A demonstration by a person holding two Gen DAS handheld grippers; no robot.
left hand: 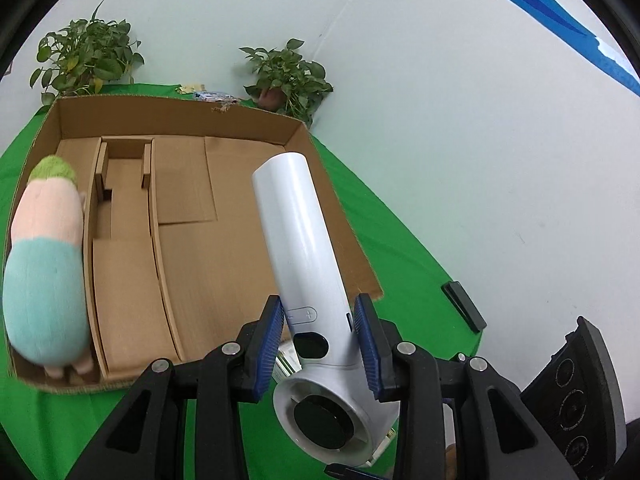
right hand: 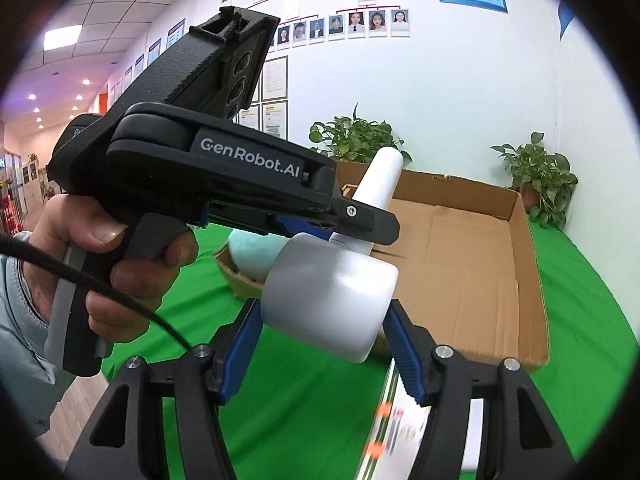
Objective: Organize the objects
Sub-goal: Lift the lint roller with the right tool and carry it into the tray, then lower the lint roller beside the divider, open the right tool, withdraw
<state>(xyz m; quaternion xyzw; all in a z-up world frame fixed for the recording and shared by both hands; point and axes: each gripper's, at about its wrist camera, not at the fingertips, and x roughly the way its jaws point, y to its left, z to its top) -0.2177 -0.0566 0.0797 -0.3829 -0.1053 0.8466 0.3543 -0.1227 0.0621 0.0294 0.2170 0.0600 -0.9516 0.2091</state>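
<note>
left tongs (left hand: 320, 344) clamp my white fan (left hand: 304, 256), lower centre, above box (left hand: 240, 120) | right tongs (right hand: 320, 344) half-wide, holding nothing | I'd lower it level into the bare right compartment, clear of plush (left hand: 44, 264)

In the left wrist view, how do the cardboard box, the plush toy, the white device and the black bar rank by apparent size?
1. cardboard box
2. plush toy and white device: alike; the device is nearer the camera, so unsure
3. black bar
</note>
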